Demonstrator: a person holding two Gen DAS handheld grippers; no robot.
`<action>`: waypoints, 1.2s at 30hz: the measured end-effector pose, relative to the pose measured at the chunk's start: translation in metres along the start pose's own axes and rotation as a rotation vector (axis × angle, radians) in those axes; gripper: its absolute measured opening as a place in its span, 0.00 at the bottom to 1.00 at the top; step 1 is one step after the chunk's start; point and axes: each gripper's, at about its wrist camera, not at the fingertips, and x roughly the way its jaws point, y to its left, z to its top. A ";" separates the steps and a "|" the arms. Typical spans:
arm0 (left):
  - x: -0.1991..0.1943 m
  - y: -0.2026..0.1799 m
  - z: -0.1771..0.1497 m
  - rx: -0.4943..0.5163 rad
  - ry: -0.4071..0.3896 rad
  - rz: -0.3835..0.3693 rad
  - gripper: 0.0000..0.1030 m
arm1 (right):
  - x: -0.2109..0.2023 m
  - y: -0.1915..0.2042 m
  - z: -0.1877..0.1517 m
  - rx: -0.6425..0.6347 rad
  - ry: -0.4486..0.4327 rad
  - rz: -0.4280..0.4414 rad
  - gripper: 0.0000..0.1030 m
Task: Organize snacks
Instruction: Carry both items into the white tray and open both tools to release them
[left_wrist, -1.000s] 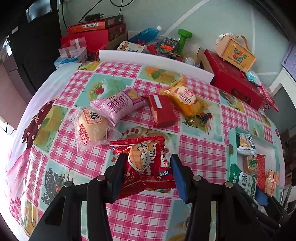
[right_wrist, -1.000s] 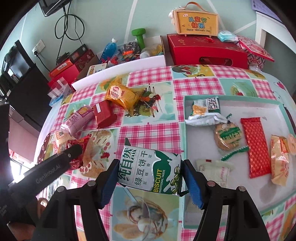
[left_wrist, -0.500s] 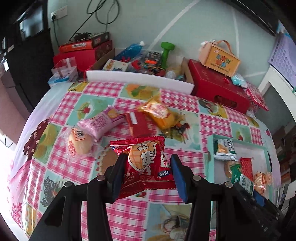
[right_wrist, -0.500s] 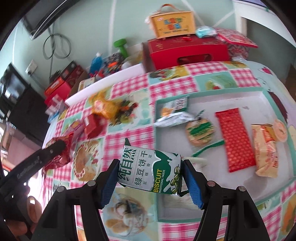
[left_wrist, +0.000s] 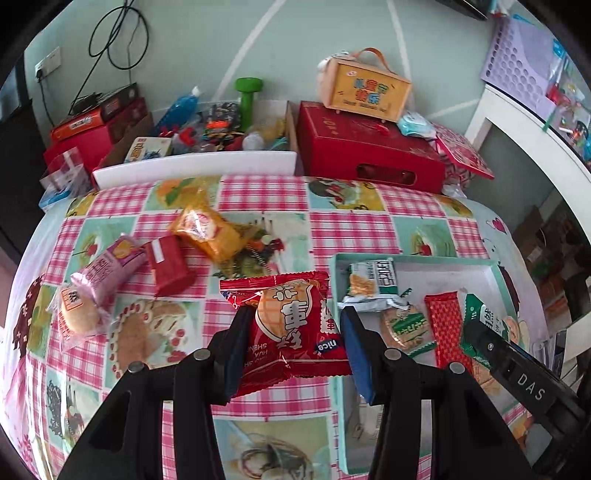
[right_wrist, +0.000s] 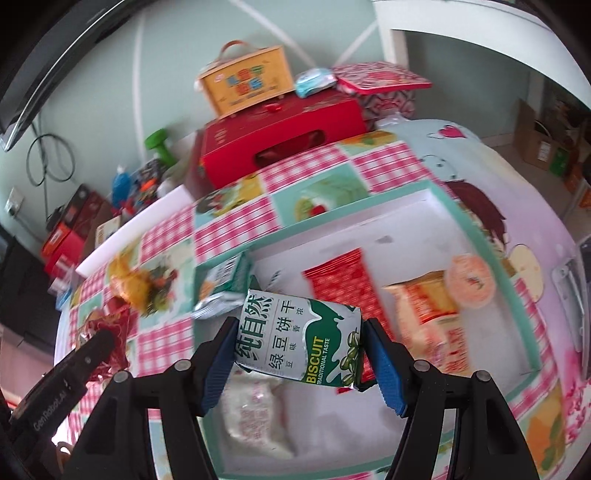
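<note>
Left wrist view: the left gripper (left_wrist: 291, 332) has its jaws narrowed onto a red snack packet (left_wrist: 291, 328), pads pressing both sides, holding it above the pink checked tablecloth (left_wrist: 258, 195). At about 3 o'clock from it lies the teal-rimmed tray (left_wrist: 413, 258), with a green-and-white packet (left_wrist: 373, 280), a round biscuit pack (left_wrist: 404, 326) and a red wafer bar (left_wrist: 445, 328) inside. At 10 o'clock on the cloth lie an orange packet (left_wrist: 207, 230), a red block (left_wrist: 168, 264), a pink packet (left_wrist: 105, 271) and a bun (left_wrist: 75, 315).

Right wrist view: the right gripper (right_wrist: 299, 345), jaws about half apart, clamps a green bean biscuit pack (right_wrist: 299, 341) over the tray (right_wrist: 369, 212). A white packet (right_wrist: 255, 417) lies at 7 o'clock below it, an orange bar (right_wrist: 428, 310) at 2 o'clock.
</note>
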 end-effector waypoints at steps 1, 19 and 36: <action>0.002 -0.005 0.001 0.009 0.003 -0.005 0.49 | 0.000 -0.004 0.002 0.009 0.000 0.001 0.69; 0.052 -0.084 0.028 0.117 0.050 -0.047 0.49 | 0.009 -0.038 0.041 0.062 -0.061 -0.079 0.69; 0.089 -0.135 0.031 0.206 0.091 -0.067 0.49 | 0.032 -0.076 0.059 0.097 -0.058 -0.189 0.69</action>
